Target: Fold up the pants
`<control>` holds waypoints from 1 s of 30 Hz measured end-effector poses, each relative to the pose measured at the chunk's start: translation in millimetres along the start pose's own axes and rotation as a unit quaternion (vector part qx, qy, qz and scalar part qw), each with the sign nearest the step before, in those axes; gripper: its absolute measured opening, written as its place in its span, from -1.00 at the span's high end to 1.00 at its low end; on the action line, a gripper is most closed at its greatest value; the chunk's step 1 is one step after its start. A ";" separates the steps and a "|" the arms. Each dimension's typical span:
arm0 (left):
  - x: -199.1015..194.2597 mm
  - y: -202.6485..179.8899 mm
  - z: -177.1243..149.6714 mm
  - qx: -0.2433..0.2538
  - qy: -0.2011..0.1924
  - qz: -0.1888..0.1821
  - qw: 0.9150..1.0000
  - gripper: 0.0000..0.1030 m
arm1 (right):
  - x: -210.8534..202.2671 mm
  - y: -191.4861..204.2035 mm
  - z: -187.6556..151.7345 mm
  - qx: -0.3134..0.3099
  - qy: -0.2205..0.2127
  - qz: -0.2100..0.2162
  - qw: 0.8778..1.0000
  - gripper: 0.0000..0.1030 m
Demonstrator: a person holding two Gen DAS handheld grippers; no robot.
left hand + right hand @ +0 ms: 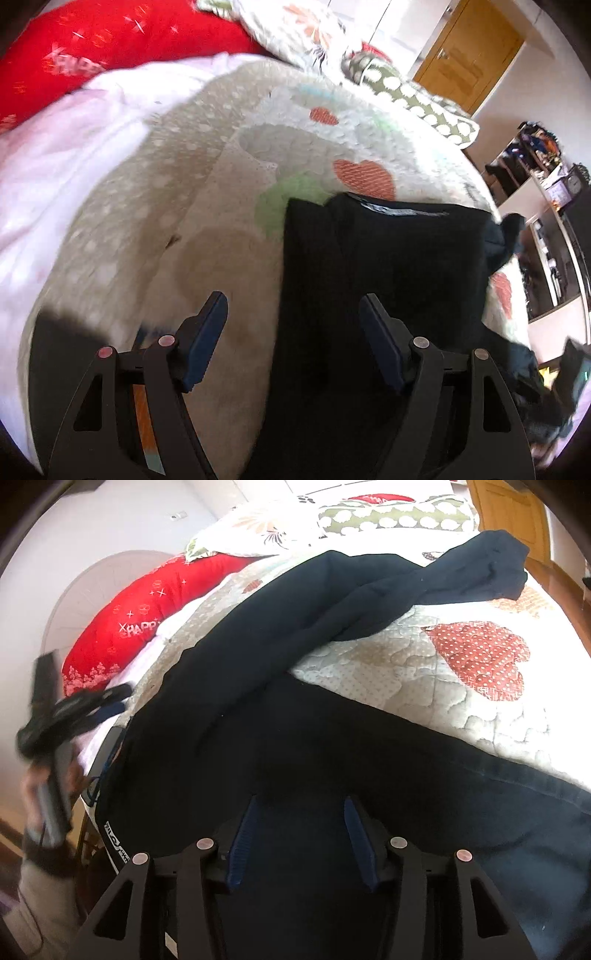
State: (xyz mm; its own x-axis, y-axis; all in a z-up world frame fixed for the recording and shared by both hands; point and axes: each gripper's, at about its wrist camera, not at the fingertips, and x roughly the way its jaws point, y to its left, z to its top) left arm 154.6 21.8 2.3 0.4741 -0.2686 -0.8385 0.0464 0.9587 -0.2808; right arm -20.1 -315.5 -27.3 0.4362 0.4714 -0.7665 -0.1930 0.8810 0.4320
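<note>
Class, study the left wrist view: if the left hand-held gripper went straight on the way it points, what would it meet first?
Probably the left edge of the dark pants on the quilt; the left hand-held gripper straddles that edge, though depth is unclear.

- Left gripper [293, 328]: jaws wide apart, nothing between them, tilted downward.
- Right gripper [301, 834]: jaws parted, pointing down, pads gripping nothing.

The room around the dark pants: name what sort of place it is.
Most likely a bedroom: the dark pants lie on a bed's quilted cover with red hearts, a long red pillow lies alongside, and a wooden door stands beyond.
</note>
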 end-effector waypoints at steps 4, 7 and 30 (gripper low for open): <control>35.2 -0.6 22.7 0.014 0.037 -0.007 0.999 -0.45 | 4.6 3.6 1.9 -0.014 -0.002 -0.001 1.000 0.03; 51.6 -9.2 33.7 0.043 0.033 0.017 0.998 -0.48 | 5.4 3.5 2.2 -0.015 -0.004 0.004 1.000 -0.02; -138.3 -108.0 -137.0 0.306 -0.142 -0.152 0.929 0.66 | -60.4 -46.1 0.8 0.104 -0.122 -0.002 0.987 -0.10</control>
State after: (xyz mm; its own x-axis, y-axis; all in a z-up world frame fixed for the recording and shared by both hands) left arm -36.4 -57.4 84.6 0.5666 -0.5828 -0.5825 0.6660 0.7402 -0.0926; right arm -36.9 -384.6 -0.6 0.6399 0.4213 -0.6426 -0.0168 0.8438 0.5364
